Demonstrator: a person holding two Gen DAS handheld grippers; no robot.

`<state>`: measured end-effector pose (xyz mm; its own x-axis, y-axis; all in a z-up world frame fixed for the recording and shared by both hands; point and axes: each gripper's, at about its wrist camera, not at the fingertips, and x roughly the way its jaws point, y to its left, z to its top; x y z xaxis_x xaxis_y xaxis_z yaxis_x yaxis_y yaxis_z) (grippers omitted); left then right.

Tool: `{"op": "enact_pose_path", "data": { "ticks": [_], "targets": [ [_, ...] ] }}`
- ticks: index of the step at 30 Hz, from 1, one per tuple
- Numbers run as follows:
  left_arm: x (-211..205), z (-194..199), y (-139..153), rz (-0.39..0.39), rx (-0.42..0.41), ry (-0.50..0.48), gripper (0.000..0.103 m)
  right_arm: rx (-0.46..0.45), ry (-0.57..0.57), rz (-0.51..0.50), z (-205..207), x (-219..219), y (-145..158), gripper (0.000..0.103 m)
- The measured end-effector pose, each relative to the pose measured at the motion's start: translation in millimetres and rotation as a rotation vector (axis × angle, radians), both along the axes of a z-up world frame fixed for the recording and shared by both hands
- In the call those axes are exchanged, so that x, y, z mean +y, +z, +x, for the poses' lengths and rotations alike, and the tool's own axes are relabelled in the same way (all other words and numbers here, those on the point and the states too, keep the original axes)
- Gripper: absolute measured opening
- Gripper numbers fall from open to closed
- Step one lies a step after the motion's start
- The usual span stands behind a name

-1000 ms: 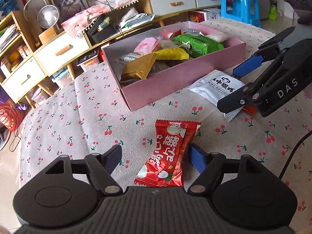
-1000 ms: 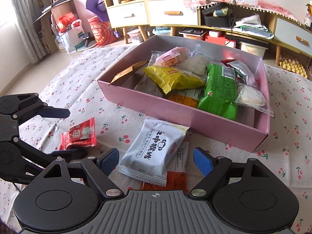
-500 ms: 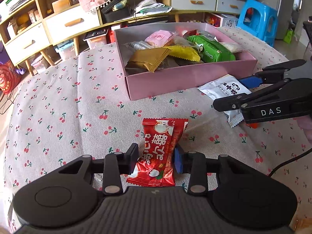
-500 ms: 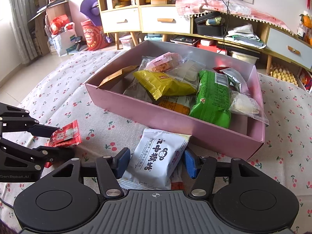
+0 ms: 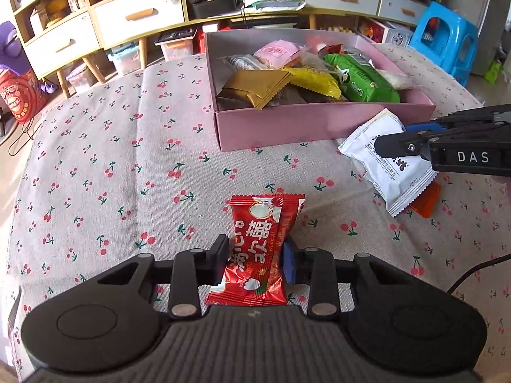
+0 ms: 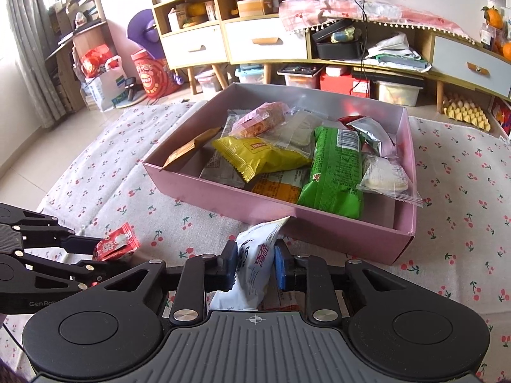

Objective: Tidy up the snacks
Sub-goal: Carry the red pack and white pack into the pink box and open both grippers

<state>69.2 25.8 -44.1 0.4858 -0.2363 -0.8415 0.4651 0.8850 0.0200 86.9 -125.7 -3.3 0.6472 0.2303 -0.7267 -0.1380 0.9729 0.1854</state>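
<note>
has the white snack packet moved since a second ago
Yes. The white snack packet, shut in the right gripper, has tilted up off the tablecloth, its top corner now reaching the pink box wall.

One pink box (image 6: 322, 220), three snack packets outside it: one red (image 5: 255, 252), one white (image 5: 383, 150), one orange (image 5: 426, 202). Roughly nine packets piled inside, hard to count exactly.
</note>
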Motion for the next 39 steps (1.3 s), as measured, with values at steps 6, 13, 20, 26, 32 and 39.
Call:
{"op": "enact_pose_path", "data": {
  "ticks": [6,13,20,26,32,39],
  "targets": [
    [-1,1,0,-0.011,0.020,0.029,0.031,0.016,0.020,0.059,-1,2,5,0.015],
    [-3,0,2,-0.024,0.011,0.044,0.031,0.057,0.015,0.170,0,-5,11,0.013],
    [-1,2,5,-0.067,0.026,0.068,0.031,0.109,-0.016,0.307,2,-17,15,0.012],
    [-1,4,12,-0.093,0.009,0.090,0.031,0.093,-0.044,0.362,3,-27,25,0.012],
    [0,11,32,-0.151,-0.044,0.135,0.031,0.046,-0.095,0.398,11,-42,39,0.012],
    [-11,22,47,-0.194,-0.108,0.176,0.031,0.004,-0.173,0.418,24,-61,44,0.012]
  ]
}}
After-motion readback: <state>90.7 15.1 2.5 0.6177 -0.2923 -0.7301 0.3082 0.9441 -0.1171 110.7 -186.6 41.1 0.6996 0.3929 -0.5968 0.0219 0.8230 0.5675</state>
